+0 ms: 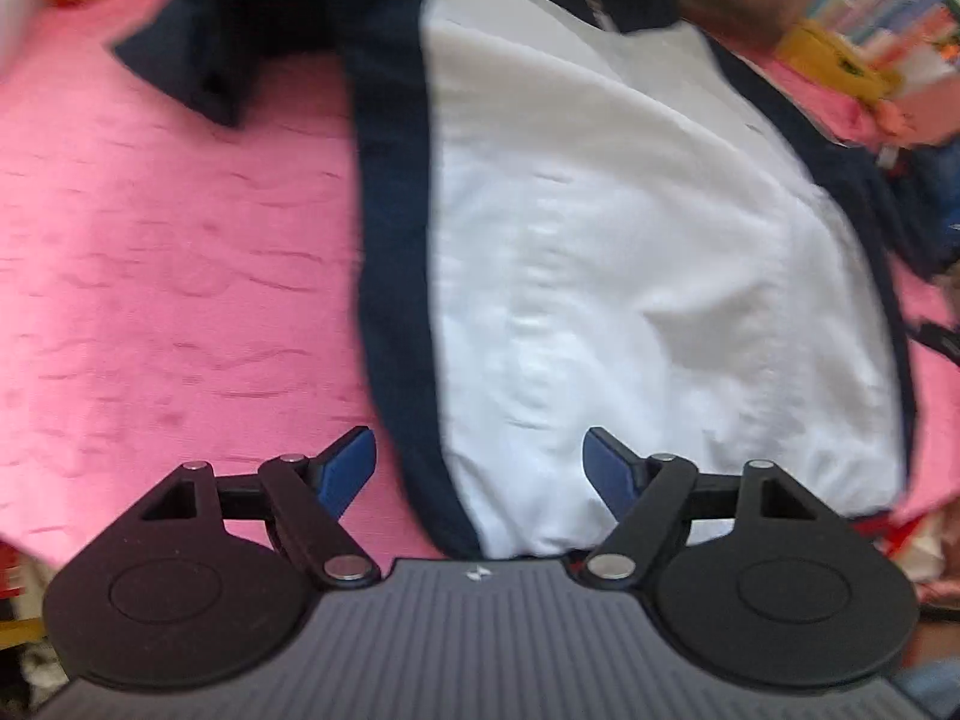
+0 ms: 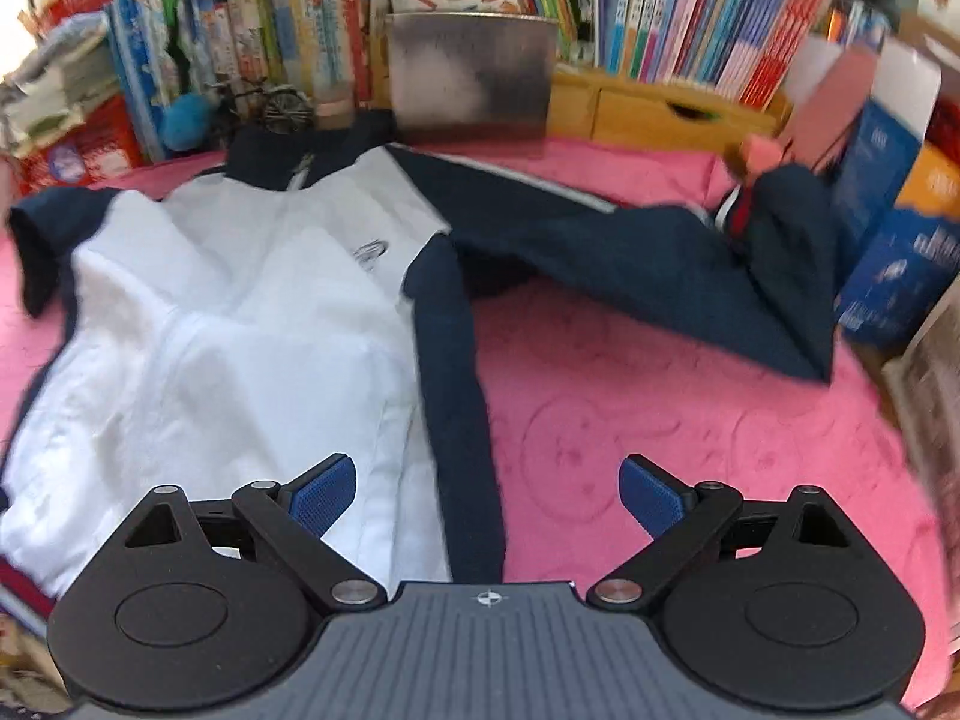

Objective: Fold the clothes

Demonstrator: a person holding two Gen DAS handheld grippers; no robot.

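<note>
Left cam: I'm hovering the left gripper (image 1: 480,468), jaws apart and empty, over the jacket (image 1: 630,240) lying on the pink cloth (image 1: 150,240).

Right cam: right gripper (image 2: 487,501) is hanging wide, empty. Fabric's looking soft, floppy; I'm eyeing the sleeve (image 2: 630,252) cuff.

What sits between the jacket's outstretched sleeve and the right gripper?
Only bare pink cloth lies between the sleeve and the right gripper, seen in the right wrist view.

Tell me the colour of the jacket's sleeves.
Navy blue sleeves on a white-bodied jacket; clearest in the right wrist view.
</note>
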